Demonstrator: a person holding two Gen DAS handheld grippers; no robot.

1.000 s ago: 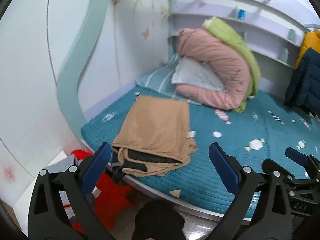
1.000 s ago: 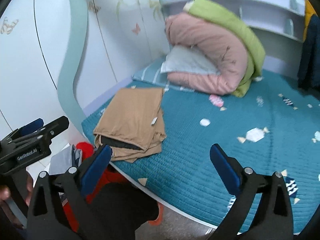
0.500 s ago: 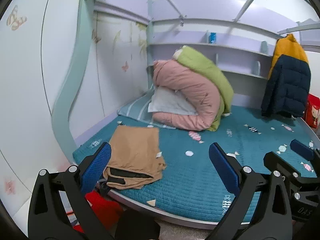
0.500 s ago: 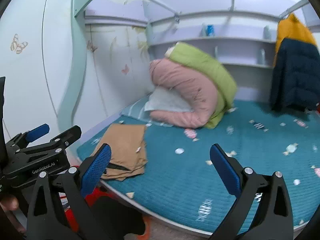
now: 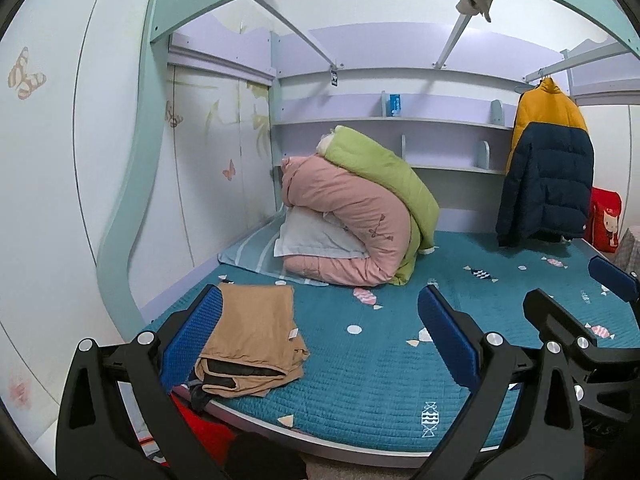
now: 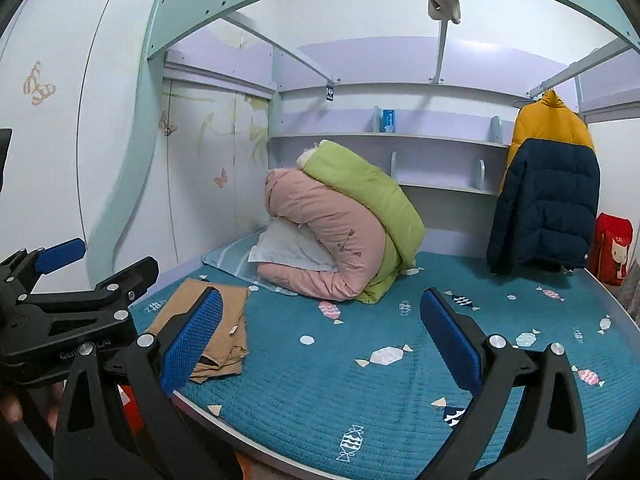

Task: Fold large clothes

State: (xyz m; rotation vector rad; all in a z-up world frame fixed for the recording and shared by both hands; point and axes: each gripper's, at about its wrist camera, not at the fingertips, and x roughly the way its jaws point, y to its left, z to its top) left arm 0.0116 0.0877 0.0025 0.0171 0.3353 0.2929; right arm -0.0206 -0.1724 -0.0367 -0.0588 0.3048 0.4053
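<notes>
One bed [image 5: 360, 392] with a teal quilted cover fills both views, under a pale green frame. At its head lies one rolled duvet [image 5: 352, 220], pink outside and green behind, on a striped pillow. One jacket [image 5: 548, 172], yellow above navy, hangs at the right. One folded garment [image 5: 256, 340], tan with a dark lining showing at its open edge and a small white tag on top, lies flat at the bed's near left corner. Both grippers are held level, off the bed, pointing at it. The left gripper [image 5: 320, 340] is spread wide, empty; the right gripper [image 6: 320, 340] likewise, nothing between its blue pads
</notes>
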